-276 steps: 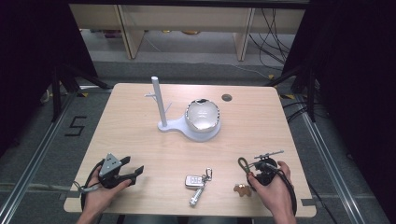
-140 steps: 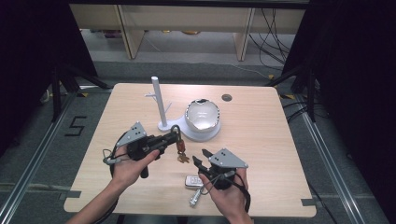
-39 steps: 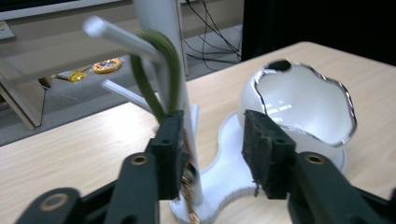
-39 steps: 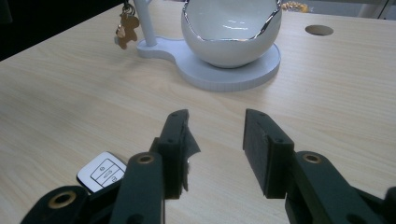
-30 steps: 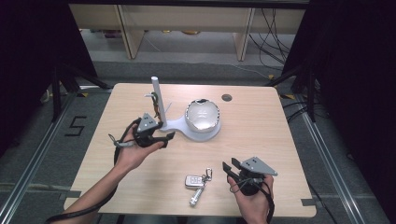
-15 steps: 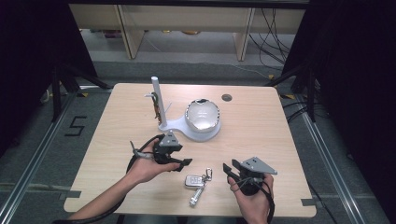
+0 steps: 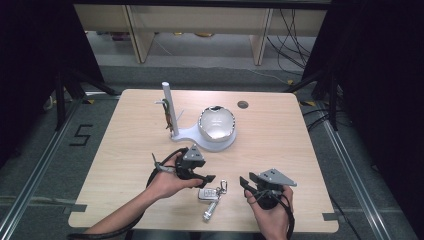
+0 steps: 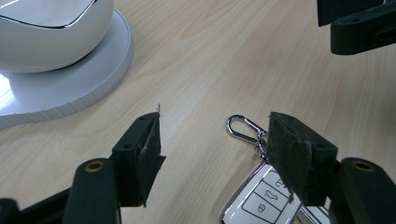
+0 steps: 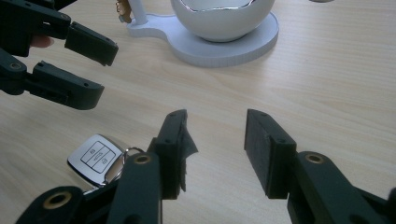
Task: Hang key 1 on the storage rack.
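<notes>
I hold the left gripper (image 7: pixel 206 178) with jaws wide just over the car key fob (image 8: pixel 266 193) lying on the counter (image 7: pixel 300 150), ready to grab, while the right gripper (image 7: pixel 246 182) waits beside, jaws parted and empty.

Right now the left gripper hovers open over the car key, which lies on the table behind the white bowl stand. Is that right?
Not quite. The car key lies in front of the white bowl stand, nearer the person, as the high view shows. The left gripper does hover open over it.

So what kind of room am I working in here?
Probably a lab or recording workspace: a bare wooden table on a metal frame, dark curtains at both sides, cables trailing over the floor behind.
</notes>
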Demonstrator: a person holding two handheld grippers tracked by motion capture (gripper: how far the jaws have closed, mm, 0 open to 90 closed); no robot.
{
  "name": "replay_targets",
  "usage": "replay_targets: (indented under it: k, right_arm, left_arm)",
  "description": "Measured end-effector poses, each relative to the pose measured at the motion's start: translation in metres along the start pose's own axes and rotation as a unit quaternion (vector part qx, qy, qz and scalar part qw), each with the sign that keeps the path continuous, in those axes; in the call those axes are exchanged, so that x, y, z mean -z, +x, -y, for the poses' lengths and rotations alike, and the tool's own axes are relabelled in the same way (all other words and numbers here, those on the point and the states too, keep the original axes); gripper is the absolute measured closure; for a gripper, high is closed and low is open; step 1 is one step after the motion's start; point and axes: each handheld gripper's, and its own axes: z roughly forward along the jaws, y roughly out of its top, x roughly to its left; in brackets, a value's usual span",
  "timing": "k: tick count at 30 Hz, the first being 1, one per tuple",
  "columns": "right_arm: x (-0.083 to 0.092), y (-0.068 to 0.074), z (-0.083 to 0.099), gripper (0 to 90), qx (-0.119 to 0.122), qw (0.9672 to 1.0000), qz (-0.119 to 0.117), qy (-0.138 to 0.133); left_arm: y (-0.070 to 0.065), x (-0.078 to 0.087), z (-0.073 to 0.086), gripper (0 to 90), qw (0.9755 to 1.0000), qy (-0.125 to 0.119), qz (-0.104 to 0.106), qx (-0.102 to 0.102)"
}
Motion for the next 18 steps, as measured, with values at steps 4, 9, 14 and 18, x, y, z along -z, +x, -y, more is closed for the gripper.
replay_targets:
  k: [4, 9, 14, 18]
  right_arm:
    - [-0.0009, -0.0017, 0.0007, 59.4, -0.001, 1.0, 0.0, -0.001]
    - [0.0003, -0.0027, 0.0004, 59.2, -0.001, 1.0, 0.005, 0.008]
    - [-0.0012, -0.0049, 0.0013, 59.2, -0.003, 1.0, 0.004, 0.007]
    - [-0.0018, -0.0058, 0.0016, 59.3, -0.008, 1.0, 0.003, 0.006]
  left_arm:
    - [-0.0013, -0.0013, 0.0007, 35.0, 1.0, 0.002, 0.003, -0.002]
    - [-0.0009, -0.0024, 0.0007, 35.1, 1.0, 0.004, 0.0, 0.002]
    - [-0.0012, -0.0035, -0.0006, 35.4, 1.0, 0.007, 0.005, 0.001]
    - [-0.002, -0.0046, -0.0016, 35.6, 1.0, 0.007, 0.002, 0.004]
